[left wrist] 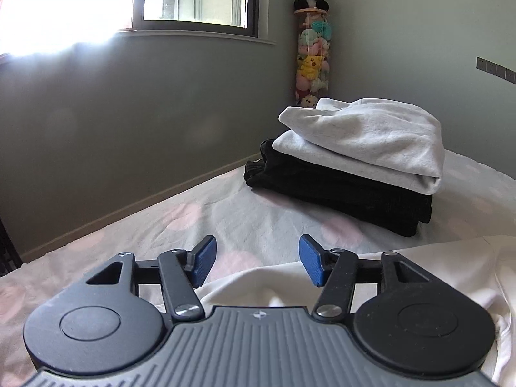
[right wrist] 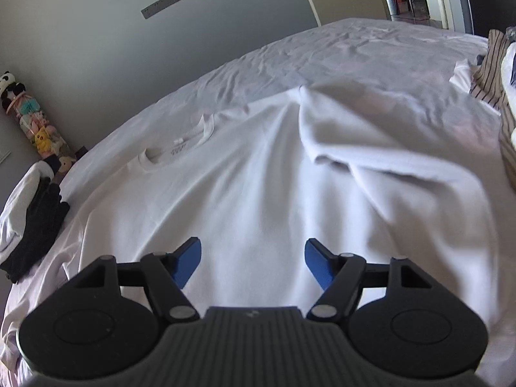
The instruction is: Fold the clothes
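Observation:
A white T-shirt (right wrist: 245, 174) lies spread on the bed, collar (right wrist: 180, 145) toward the far left and one side folded over at the right (right wrist: 371, 148). My right gripper (right wrist: 253, 262) hovers open above its lower part, nothing between the blue pads. In the left wrist view my left gripper (left wrist: 258, 259) is open over the shirt's edge (left wrist: 419, 267), aimed at a stack of folded clothes: a white garment (left wrist: 364, 138) on top of a black one (left wrist: 338, 193).
The bed sheet (left wrist: 225, 213) is pale with pink dots. A tall clear tube of plush toys (left wrist: 311, 54) with a panda on top stands in the corner. Striped clothing (right wrist: 496, 74) is piled at the bed's right edge. The wall runs close along the left.

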A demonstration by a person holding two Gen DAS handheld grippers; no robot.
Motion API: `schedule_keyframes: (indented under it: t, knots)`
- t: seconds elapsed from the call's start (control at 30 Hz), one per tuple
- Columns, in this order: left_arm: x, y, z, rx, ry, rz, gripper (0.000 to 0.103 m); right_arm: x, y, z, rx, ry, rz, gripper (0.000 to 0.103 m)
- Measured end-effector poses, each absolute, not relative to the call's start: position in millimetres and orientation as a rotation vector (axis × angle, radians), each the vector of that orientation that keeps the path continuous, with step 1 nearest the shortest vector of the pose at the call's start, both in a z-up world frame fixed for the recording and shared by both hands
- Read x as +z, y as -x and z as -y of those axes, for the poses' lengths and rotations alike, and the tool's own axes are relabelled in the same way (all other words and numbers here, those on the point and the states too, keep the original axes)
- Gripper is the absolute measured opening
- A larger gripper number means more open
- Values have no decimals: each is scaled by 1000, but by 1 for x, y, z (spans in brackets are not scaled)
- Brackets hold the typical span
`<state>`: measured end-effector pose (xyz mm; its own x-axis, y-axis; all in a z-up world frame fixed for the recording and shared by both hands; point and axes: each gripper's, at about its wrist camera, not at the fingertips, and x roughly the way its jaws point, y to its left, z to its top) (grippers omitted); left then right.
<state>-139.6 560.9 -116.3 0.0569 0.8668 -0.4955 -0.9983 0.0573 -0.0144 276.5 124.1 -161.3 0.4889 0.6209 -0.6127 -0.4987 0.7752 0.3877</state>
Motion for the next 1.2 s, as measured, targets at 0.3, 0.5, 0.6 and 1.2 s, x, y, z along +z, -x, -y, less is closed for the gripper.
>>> schedule_keyframes:
  t: [0.3, 0.5, 0.6, 1.2]
  knots:
    - [-105, 109, -544, 1308, 472, -490, 67, -134, -338, -39, 496, -151, -875, 72]
    - [-98, 69, -521, 1179, 401, -553, 67, -172, -348, 9, 401, -220, -1070, 61]
    - [-98, 55, -510, 1148, 364, -588, 67, -191, -354, 32, 350, -254, -1166, 62]
    - [-126, 33, -500, 1117, 296, -775, 67, -74, -377, 73, 414, -265, -927, 5]
